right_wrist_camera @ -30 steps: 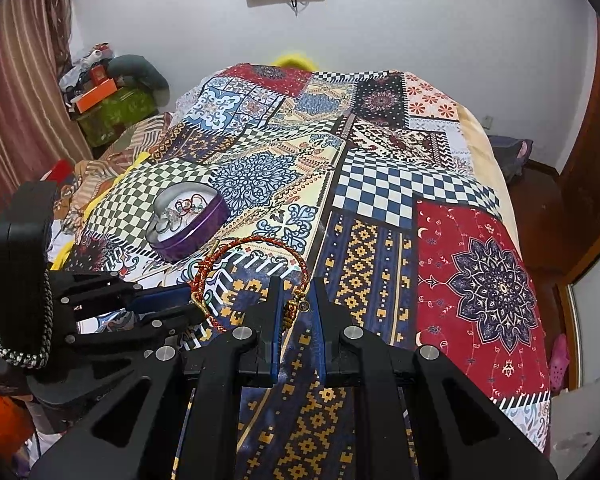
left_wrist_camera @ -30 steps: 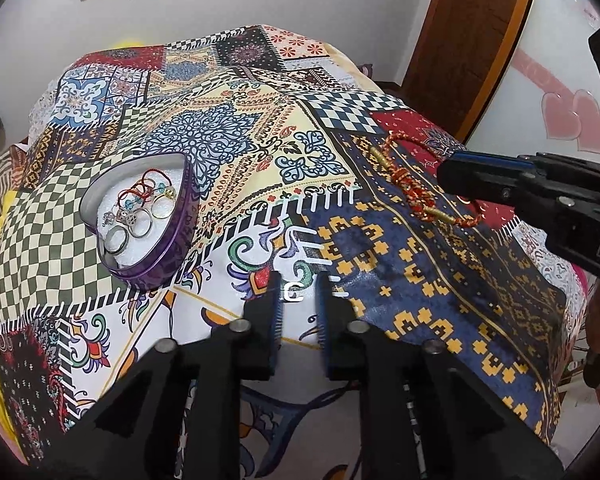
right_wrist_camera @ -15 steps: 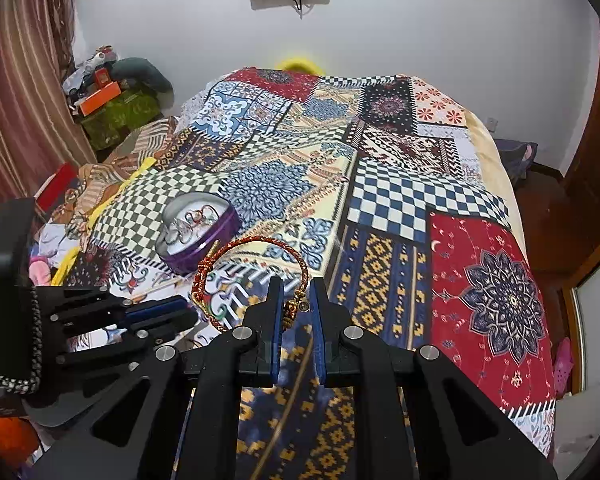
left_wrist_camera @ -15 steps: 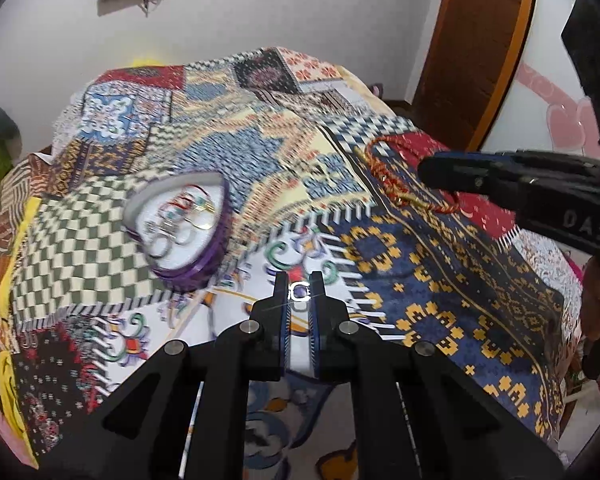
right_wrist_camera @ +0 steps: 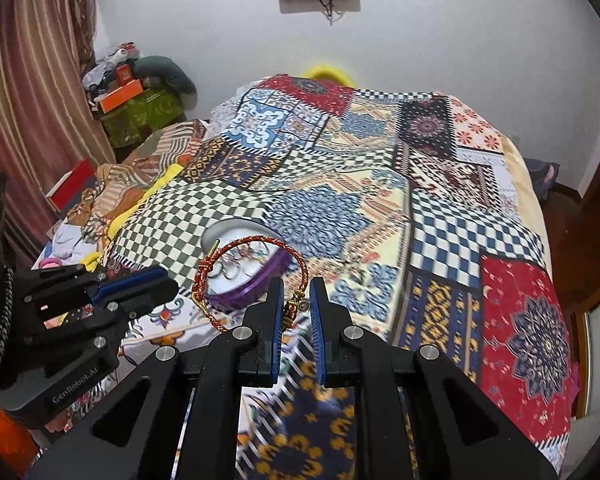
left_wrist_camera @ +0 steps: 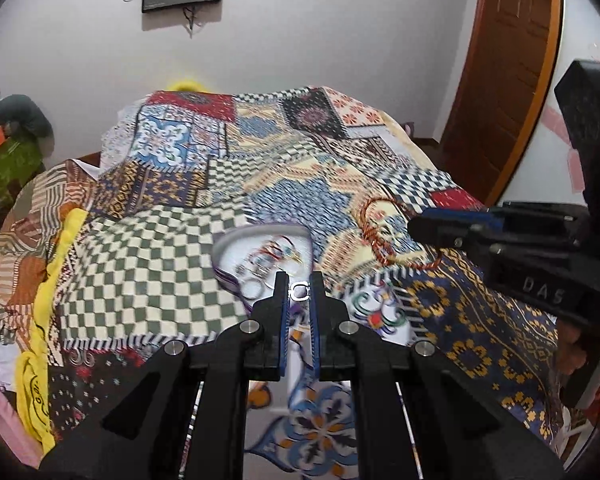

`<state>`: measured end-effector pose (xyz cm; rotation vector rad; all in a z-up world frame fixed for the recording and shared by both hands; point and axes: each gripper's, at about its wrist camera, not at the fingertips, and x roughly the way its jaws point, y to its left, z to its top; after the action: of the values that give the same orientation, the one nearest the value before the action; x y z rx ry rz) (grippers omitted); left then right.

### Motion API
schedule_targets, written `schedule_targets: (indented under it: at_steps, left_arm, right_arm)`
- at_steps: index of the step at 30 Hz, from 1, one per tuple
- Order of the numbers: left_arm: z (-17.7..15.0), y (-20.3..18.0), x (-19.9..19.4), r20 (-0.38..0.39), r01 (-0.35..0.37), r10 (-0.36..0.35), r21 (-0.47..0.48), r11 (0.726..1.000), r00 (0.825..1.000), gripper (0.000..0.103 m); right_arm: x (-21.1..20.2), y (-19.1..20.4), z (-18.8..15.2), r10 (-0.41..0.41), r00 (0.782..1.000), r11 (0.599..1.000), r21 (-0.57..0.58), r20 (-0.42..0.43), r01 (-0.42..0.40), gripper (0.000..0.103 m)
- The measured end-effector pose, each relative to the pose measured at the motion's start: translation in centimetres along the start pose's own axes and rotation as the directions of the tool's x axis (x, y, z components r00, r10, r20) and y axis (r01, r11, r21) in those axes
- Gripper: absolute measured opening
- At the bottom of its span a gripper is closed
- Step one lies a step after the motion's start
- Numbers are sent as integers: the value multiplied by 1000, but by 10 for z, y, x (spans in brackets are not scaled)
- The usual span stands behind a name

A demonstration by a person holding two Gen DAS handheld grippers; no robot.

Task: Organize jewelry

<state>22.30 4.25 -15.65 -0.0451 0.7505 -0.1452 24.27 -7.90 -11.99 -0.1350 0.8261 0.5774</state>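
- The bed [right_wrist_camera: 440, 216], under its patchwork cover, carries everything here; against the frames from a moment ago both views now take in more of the wall and of the far end of the bed, so both hands have lifted and swung toward the checkered patch.
- The purple heart-shaped tin [left_wrist_camera: 236, 276] sits on the cover at the edge of that checkered patch, lid off, white-lined, already holding several rings and small hoops. A second ago it lay well off to the left of the left tool; now it is right behind that tool's tips.
- The red braided bracelet [right_wrist_camera: 236, 246] hangs as an open loop from the right tool [right_wrist_camera: 296, 308], whose jaws are clamped on its knotted gold-bead end. In the right wrist view the loop now overlaps the tin, where a second ago it hung clear of it over the patterned cloth.
- The small silver ring [left_wrist_camera: 300, 291] is pinched between the tips of the left tool [left_wrist_camera: 299, 292], jaws nearly together on it. A second ago it lay on the cover between jaws that stood further apart; it is now off the cloth, carried up beside the tin's near rim.
- My reading: both pieces are picked up and in transit, and the tin is plainly the target. What remains is to bring each tool over the white lining and let go; the ring looks closest, and the floppy bracelet may drape over the rim if released too early.
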Motion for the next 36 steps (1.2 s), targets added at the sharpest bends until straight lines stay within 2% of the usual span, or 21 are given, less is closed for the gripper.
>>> schedule_targets:
  at_steps: [6,15,24,36]
  left_arm:
    - [10,18,5,16,-23,23,-20,1000,1000,7]
    - [22,36,30,0,-31,31,-40,999,1000,7]
    - [28,47,64,-54,-3,0,-56,998,999,7]
    - [24,52,97,-127,20,-27,-60,998,991,7]
  right_arm:
    - [23,7,12,5,1000,1000,-4,-30,-5,12]
    - [55,12,27,2,996,1000,-19,-91,-4,12]
    - [81,17,29,-5,988,998,-66,-157,-5,12]
    - [99,16,31,33,976,998,-47,-214,-44,12]
